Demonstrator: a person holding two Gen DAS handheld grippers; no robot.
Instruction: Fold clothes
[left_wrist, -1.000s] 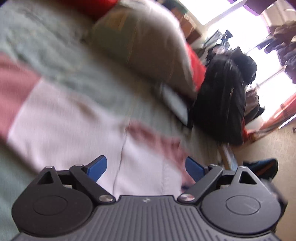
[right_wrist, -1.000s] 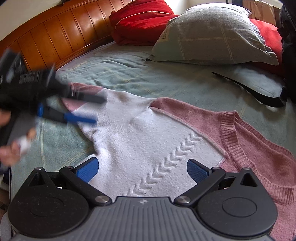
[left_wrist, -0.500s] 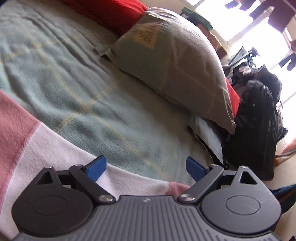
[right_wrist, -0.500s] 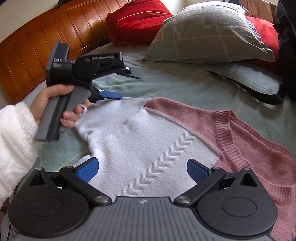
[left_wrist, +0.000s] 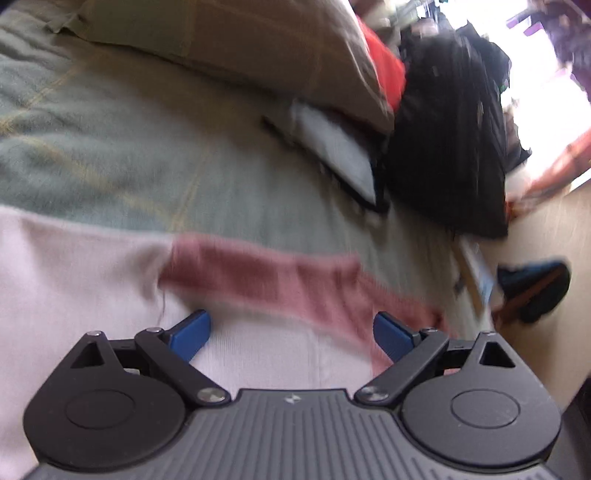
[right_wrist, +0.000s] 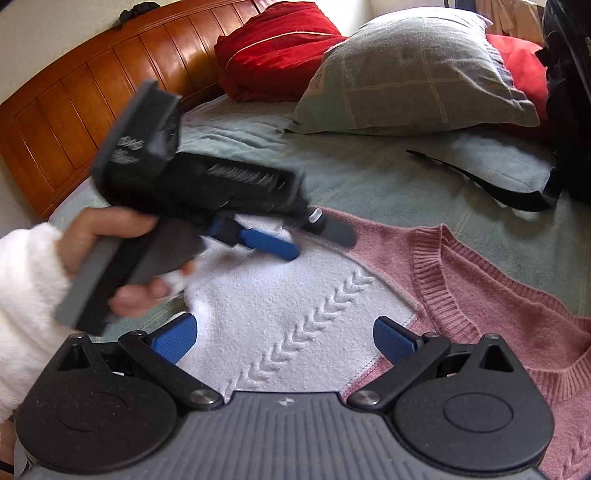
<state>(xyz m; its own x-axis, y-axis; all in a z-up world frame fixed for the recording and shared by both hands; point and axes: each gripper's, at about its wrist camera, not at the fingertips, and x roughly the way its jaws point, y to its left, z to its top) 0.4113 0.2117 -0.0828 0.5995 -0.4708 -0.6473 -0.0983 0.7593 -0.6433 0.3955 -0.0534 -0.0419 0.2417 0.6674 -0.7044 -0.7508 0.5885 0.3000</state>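
Observation:
A pink and white knit sweater (right_wrist: 295, 302) lies spread flat on the green bedspread (right_wrist: 388, 184), its ribbed neckline (right_wrist: 447, 280) to the right. My right gripper (right_wrist: 284, 338) hovers open just above the white chest panel with the cable pattern. My left gripper (right_wrist: 295, 243), held by a hand in a white fluffy sleeve (right_wrist: 22, 280), hangs above the sweater's white upper edge, blurred by motion. In the left wrist view, that gripper (left_wrist: 291, 332) is open over the white knit, with a pink sleeve band (left_wrist: 280, 280) just ahead of its fingers.
A grey-green pillow (right_wrist: 417, 74) and red cushions (right_wrist: 277, 48) lie against the wooden headboard (right_wrist: 85, 99). A black bag (left_wrist: 450, 140) sits at the bed's right edge beside a grey pouch with a black strap (right_wrist: 491, 170). The floor holds a dark shoe (left_wrist: 532, 288).
My left gripper has swung right and forward over the sweater, its view tipping down from the pillow to the pink band. The right gripper has hardly moved.

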